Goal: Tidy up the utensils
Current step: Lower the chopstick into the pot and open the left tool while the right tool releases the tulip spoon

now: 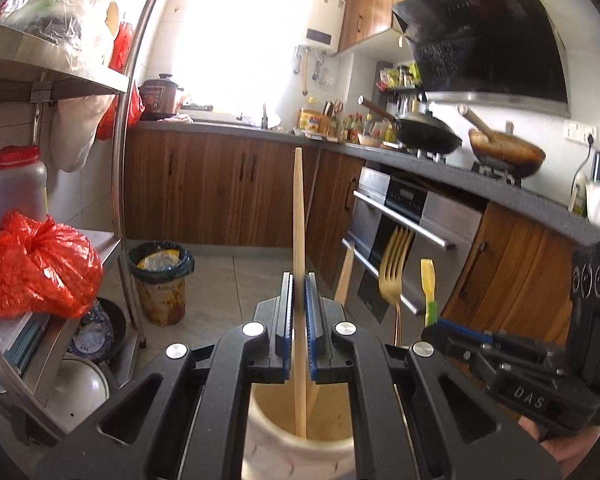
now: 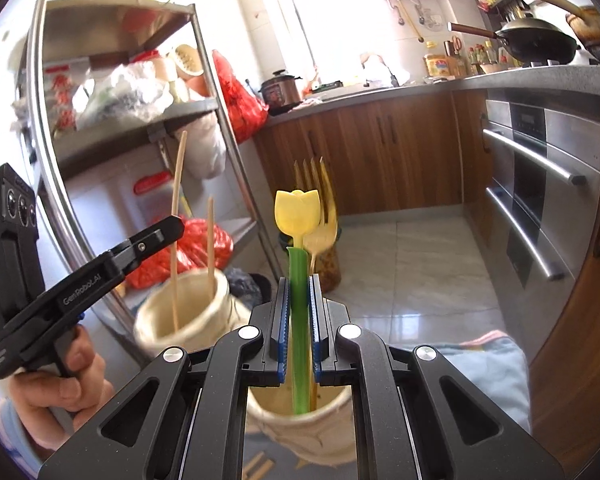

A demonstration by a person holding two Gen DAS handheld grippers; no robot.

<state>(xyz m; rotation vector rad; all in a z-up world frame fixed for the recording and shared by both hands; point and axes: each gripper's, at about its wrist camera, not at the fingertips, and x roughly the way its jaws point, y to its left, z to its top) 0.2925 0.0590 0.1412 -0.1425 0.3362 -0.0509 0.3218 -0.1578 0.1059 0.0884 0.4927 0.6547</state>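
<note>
My left gripper point(image 1: 299, 308) is shut on a wooden chopstick point(image 1: 299, 220) that stands upright in a cream holder point(image 1: 300, 452) below the jaws. A second chopstick point(image 1: 345, 276) leans beside it. My right gripper point(image 2: 299, 312) is shut on the green stem of a yellow tulip-shaped utensil point(image 2: 297, 212), which stands in another cream holder point(image 2: 300, 428) with a gold fork point(image 2: 320, 216) behind it. The left gripper point(image 2: 156, 236) and its holder point(image 2: 188, 316) with both chopsticks show at the left of the right wrist view. The fork point(image 1: 396, 264) and tulip utensil point(image 1: 428, 280) show right of the left jaws.
A steel shelf rack point(image 2: 204, 108) with red bags point(image 1: 36, 268) and dishes stands on the left. A bin point(image 1: 160, 280) sits on the tiled floor. Wooden cabinets, an oven point(image 2: 540, 200) and a counter with woks point(image 1: 428, 132) run along the right.
</note>
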